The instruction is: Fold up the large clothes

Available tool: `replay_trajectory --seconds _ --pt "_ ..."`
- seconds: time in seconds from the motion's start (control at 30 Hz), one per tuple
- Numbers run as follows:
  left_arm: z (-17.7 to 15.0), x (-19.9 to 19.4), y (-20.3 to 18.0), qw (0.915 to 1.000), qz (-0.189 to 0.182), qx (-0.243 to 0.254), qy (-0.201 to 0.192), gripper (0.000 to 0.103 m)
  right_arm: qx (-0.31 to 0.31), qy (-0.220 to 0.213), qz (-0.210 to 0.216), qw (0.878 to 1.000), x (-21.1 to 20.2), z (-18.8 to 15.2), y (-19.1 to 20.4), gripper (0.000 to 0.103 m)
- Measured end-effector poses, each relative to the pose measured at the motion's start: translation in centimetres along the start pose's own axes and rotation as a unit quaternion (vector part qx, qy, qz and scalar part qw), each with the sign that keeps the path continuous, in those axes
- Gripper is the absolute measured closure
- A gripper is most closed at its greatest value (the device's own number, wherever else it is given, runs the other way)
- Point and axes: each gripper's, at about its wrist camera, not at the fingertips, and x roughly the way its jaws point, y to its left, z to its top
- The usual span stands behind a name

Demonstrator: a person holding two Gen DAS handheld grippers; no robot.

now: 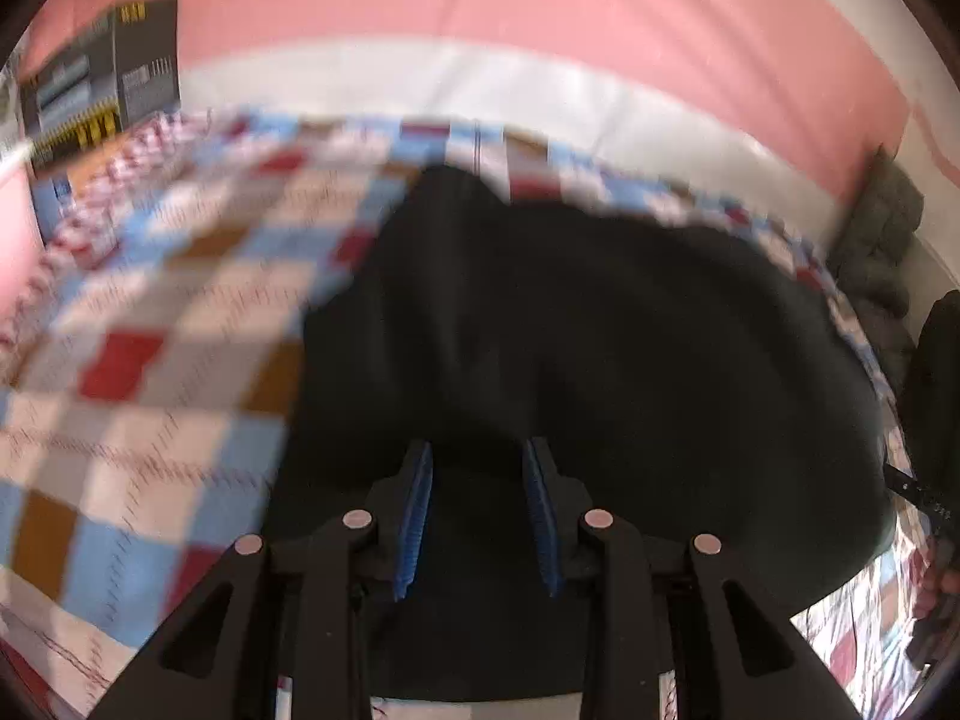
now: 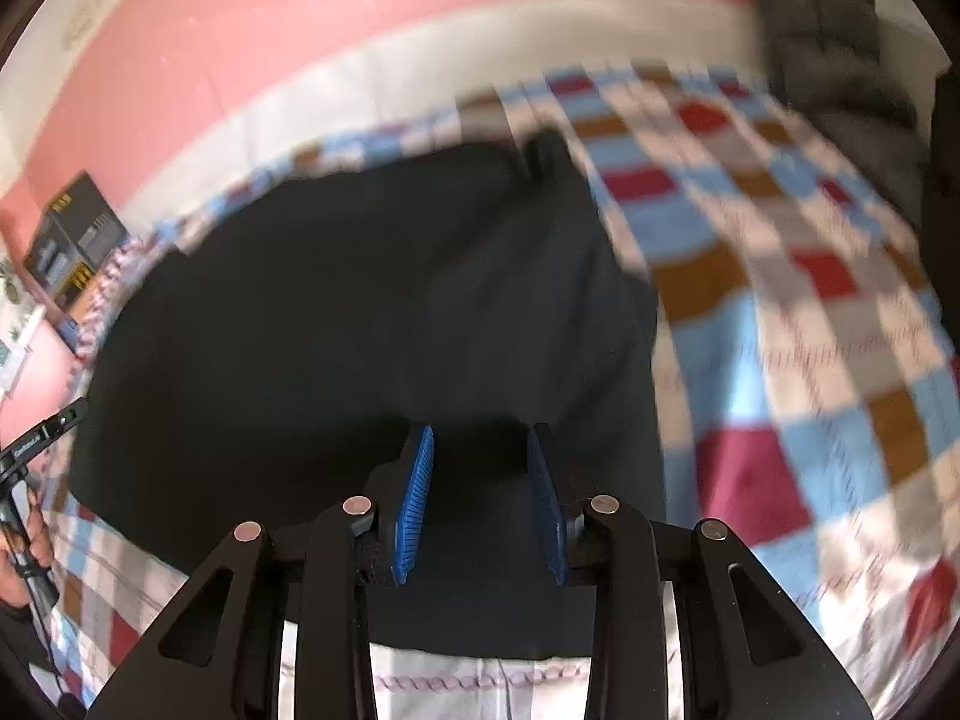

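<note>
A large black garment [image 1: 570,330] lies spread on a checked bedcover [image 1: 150,312]. It also shows in the right wrist view [image 2: 360,300]. My left gripper [image 1: 477,450] is open above the garment's near part, its blue pads apart with nothing between them. My right gripper [image 2: 480,438] is open above the garment's near edge and holds nothing. Both views are blurred by motion. The right gripper's handle shows at the right edge of the left wrist view [image 1: 924,492], and the left gripper's handle shows at the left edge of the right wrist view [image 2: 36,444].
A pink wall [image 1: 480,0] with a white lower band runs behind the bed. A dark box [image 1: 102,72] stands at the bed's far left corner. A grey quilted item [image 1: 882,228] sits at the bed's far right.
</note>
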Motion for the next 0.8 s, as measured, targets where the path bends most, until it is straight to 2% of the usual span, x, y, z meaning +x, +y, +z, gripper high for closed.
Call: replay_trajectory --seconds 0.2,0.27,0.33,0.47,0.53,0.6,0.67,0.8 --pt "-0.2 -0.6 -0.6 0.9999 0.012 0.004 0.009 0.069 -0.003 0.008 -0.029 1.000 -0.2 0.2 -0.3 0.069" --pt "-0.7 -1.6 -0.3 0.9999 0.003 -0.007 0.013 0.069 0.005 0.008 -0.025 1.000 -1.1 -0.2 -0.7 0.064" --pt "-2.1 -2.9 0.3 0.9998 -0.001 -0.017 0.012 0.067 0.018 0.010 -0.014 1.000 -2.0 -1.2 -1.2 0.053" --pt "-5.7 -5.4 1.6 0.9991 -0.009 -0.032 0.025 0.062 0.042 0.021 0.000 0.999 -3.4 -4.3 -2.3 0.051" --pt "-7.4 -6.0 2.5 0.9983 -0.011 -0.043 0.038 0.058 0.066 0.027 0.015 0.997 -4.0 -6.1 -3.2 0.043" --pt "-9.0 -6.1 3.6 0.9967 -0.013 -0.060 0.053 0.053 0.102 0.038 0.039 0.993 -3.9 -7.7 -4.6 0.037" --pt "-10.2 -5.8 4.7 0.9940 -0.018 -0.082 0.071 0.052 0.146 0.055 0.065 0.986 -3.3 -9.1 -5.9 0.035" --pt "-11.0 -5.1 6.3 0.9883 -0.031 -0.124 0.084 0.045 0.202 0.064 0.095 0.973 -2.5 -10.3 -7.6 0.029"
